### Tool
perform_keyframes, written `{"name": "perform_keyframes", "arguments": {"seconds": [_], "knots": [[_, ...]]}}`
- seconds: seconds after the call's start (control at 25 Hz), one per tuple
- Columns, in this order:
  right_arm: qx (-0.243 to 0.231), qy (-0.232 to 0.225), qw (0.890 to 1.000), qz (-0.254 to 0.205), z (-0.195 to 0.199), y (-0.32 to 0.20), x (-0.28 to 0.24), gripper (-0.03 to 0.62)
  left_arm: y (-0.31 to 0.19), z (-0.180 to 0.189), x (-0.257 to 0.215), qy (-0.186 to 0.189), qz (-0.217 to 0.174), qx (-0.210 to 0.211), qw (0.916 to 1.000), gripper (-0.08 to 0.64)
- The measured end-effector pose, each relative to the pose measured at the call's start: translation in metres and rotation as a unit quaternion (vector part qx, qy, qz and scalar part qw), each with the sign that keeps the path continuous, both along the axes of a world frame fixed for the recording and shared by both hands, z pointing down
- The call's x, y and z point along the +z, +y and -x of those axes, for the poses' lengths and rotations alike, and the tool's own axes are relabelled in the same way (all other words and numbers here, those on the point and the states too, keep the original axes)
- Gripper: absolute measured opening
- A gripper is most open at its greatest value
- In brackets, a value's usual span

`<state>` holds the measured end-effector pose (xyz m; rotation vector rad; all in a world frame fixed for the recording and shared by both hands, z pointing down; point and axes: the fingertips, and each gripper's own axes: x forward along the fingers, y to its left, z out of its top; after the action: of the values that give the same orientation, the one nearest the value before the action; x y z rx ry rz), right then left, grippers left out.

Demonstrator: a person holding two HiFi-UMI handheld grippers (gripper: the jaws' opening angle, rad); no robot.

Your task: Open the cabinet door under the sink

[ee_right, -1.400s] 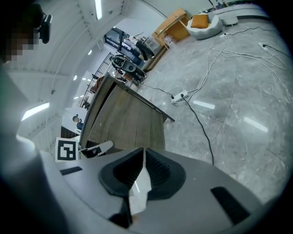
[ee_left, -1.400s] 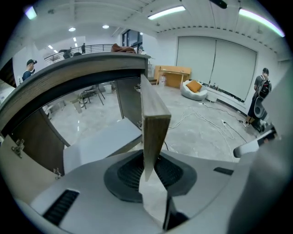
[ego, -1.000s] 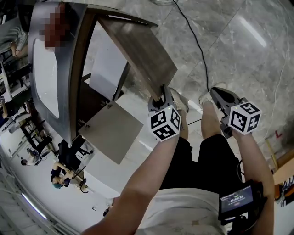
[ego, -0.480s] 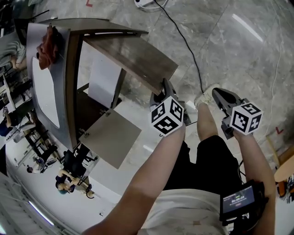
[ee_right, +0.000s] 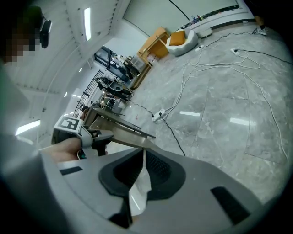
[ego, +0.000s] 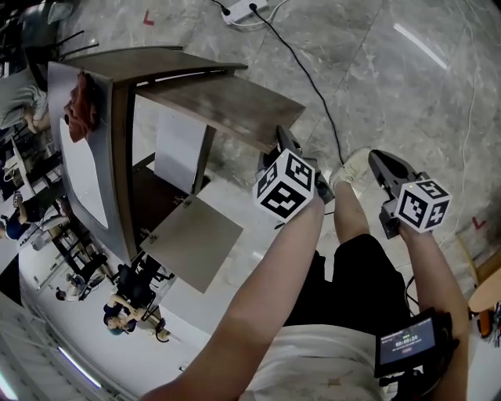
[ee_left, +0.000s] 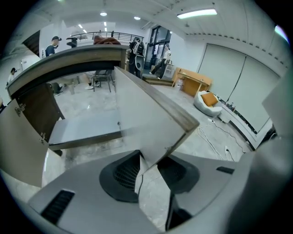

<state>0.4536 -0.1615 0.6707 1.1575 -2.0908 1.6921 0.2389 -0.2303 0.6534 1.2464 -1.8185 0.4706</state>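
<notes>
The sink counter (ego: 117, 149) with its white basin stands at the left of the head view. Both cabinet doors under it hang open: a brown door (ego: 227, 106) swung out to the right and a grey-faced one (ego: 192, 243) below it in the picture. My left gripper (ego: 280, 138) is at the brown door's free corner. In the left gripper view that corner (ee_left: 181, 124) sits between the jaws of the left gripper (ee_left: 153, 169), which have just been opening; the pads stand apart from it. My right gripper (ego: 377, 159) hangs over the floor, shut and empty, as the right gripper view confirms for the right gripper (ee_right: 143, 155).
A red cloth (ego: 78, 106) lies on the counter. A black cable (ego: 313, 86) runs across the marble floor from a power strip (ego: 246, 9). The person's leg and shoe (ego: 352, 166) are between the grippers. Chairs and people fill the far left.
The brown door has swung further out from the cabinet, my left gripper moving with its free edge. The right gripper has drifted slightly right and stays shut.
</notes>
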Motion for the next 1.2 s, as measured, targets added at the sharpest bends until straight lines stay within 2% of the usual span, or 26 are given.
{"name": "perform_keyframes", "arguments": {"seconds": [0.36, 0.44, 0.56, 0.72, 0.96, 1.08, 1.2], "knots": [[0.016, -0.001, 1.000, 0.002, -0.028, -0.014, 0.005, 0.029, -0.016, -0.015, -0.001, -0.001, -0.001, 0.021, 0.9998, 0.130], [0.018, -0.001, 1.000, 0.002, -0.034, -0.017, 0.005, 0.029, -0.018, -0.021, 0.000, -0.001, 0.004, 0.041, 0.9991, 0.138], [0.021, -0.002, 1.000, 0.002, -0.040, -0.023, 0.004, 0.029, -0.022, -0.028, 0.000, -0.012, 0.009, 0.075, 0.9971, 0.204], [0.019, -0.004, 1.000, 0.002, -0.043, -0.025, 0.003, 0.029, -0.025, -0.038, -0.001, -0.008, 0.000, 0.097, 0.9952, 0.275], [0.020, -0.002, 1.000, -0.004, -0.045, -0.016, 0.001, 0.029, -0.009, -0.045, -0.004, -0.010, -0.007, 0.154, 0.9881, 0.287], [0.020, 0.002, 1.000, -0.006, -0.045, -0.009, 0.001, 0.029, 0.009, -0.044, -0.002, 0.004, -0.004, 0.158, 0.9874, 0.287], [0.004, 0.001, 1.000, -0.011, -0.032, 0.001, -0.002, 0.029, 0.032, -0.031, 0.003, 0.022, 0.000, 0.145, 0.9891, 0.287]]}}
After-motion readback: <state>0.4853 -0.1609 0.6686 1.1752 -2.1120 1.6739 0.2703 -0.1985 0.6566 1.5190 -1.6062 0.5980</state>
